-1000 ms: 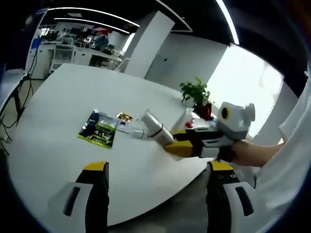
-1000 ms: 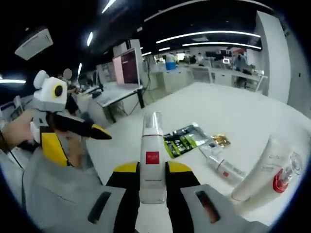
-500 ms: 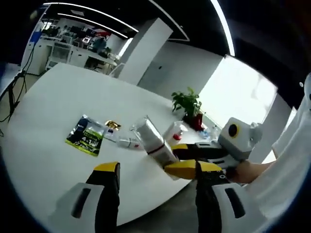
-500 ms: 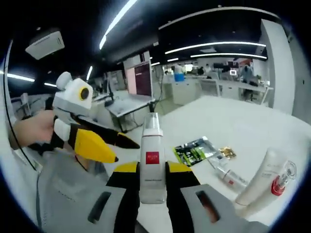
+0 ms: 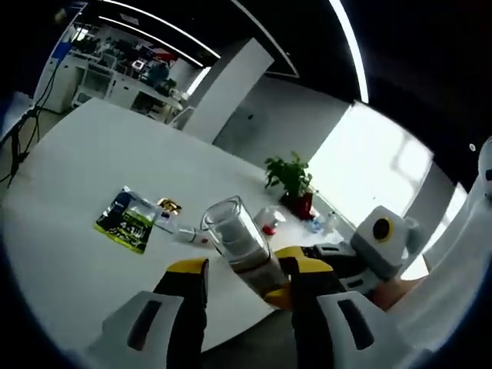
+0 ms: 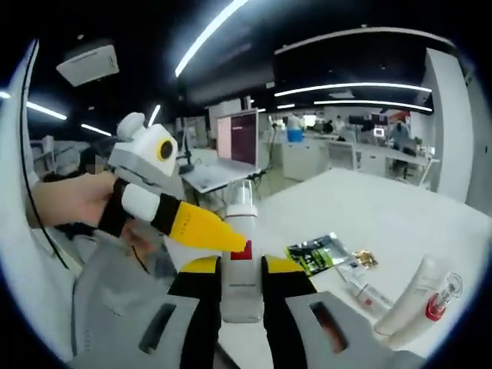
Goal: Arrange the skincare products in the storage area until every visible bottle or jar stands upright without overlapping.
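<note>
A white bottle with a red label and a clear cap (image 6: 241, 209) stands between the jaws of my right gripper (image 6: 241, 266), which is shut on it and holds it in the air off the table's edge. My left gripper (image 6: 227, 238) reaches in from the left, its yellow jaw lying against the bottle's label. In the left gripper view the bottle (image 5: 231, 231) points up between the jaws of my left gripper (image 5: 244, 265), which stand on either side of it with a little gap. The right gripper (image 5: 273, 294) holds the bottle's base.
On the white table (image 5: 69, 161) lie a green sachet (image 6: 317, 252), a small gold packet (image 6: 361, 257), a small tube (image 6: 369, 294), a large white tube (image 6: 411, 296) and a clear bottle with a red collar (image 6: 440, 301). A potted plant (image 5: 288, 173) stands at the far edge.
My left gripper has moved in onto the held bottle, and its jaws have narrowed around it. The right gripper keeps its hold and has lifted slightly.
</note>
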`<state>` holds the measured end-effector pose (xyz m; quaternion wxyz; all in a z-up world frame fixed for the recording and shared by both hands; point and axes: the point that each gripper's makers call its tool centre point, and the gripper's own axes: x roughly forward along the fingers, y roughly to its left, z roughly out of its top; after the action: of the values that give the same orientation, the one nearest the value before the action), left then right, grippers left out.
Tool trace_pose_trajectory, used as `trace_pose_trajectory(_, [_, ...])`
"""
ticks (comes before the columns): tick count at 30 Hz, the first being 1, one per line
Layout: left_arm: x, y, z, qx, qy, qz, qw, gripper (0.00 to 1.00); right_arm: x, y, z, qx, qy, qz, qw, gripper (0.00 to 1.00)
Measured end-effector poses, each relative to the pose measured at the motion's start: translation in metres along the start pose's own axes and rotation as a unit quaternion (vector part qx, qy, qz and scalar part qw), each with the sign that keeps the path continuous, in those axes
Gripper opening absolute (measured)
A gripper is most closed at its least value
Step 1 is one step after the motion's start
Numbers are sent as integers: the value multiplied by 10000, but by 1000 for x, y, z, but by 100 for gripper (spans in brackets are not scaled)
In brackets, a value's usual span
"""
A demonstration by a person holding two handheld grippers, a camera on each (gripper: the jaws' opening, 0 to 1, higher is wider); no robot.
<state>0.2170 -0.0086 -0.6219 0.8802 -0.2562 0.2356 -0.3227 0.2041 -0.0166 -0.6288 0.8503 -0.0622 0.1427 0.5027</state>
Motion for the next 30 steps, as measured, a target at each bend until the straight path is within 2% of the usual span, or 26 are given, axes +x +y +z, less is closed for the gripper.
trace_pose_trajectory(6, [0, -6, -1, 58, -11, -38, 10000, 24, -3, 5, 2, -110, -2, -15, 9999, 20])
trace_pose_trajectory(21, [-2, -18, 3, 265, -84, 2, 9996, 23, -11, 5, 4, -164, -39, -88, 9998, 20])
trace_pose_trajectory(30, [-2, -31, 5, 698, 22, -143, 9975, 21, -19, 8, 5, 5, -119, -136, 9998, 21])
